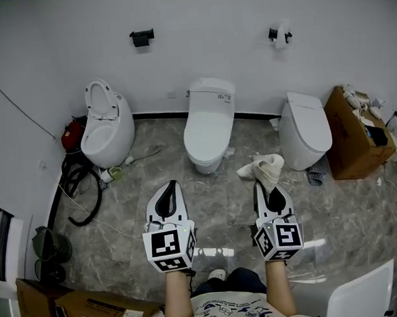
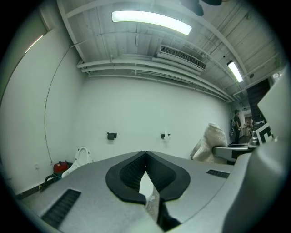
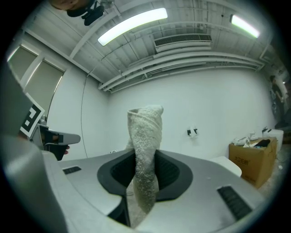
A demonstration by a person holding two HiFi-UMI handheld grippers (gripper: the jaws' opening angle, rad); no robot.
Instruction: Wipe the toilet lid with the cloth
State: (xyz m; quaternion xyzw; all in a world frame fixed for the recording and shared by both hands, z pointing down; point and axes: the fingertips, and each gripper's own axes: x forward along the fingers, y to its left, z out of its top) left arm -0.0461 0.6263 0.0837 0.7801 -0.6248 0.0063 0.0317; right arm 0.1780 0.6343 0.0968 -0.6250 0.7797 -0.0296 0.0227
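1. Head view.
   - Left gripper and right gripper are held side by side low in frame, both aimed toward 12 o'clock.
   - Cloth bunches out of the right gripper's tips and hangs over the marble floor, between the middle toilet and the right toilet.
   - The cloth is clear of both toilets.
   - The middle toilet's lid is down, at 12 o'clock from the grippers and well apart from the cloth.
   - Left toilet is at 10 o'clock, seat up.
   - Box is at 3 o'clock, just beside the right toilet.
   - Black hose is at 9 o'clock.

2. Left gripper view.
   - Jaw tips of the left gripper meet, with only a thin slit behind them.
   - Nothing is between the jaws.
   - The cloth shows at 3 o'clock, on the right gripper.
   - The left toilet sits low at 9 o'clock.

3. Right gripper view.
   - Jaws of the right gripper are clamped on the cloth.
   - The cloth stands as a twisted roll rising past the tips toward 12 o'clock.
   - The box is at 4 o'clock.
   - The left gripper is at 9 o'clock.
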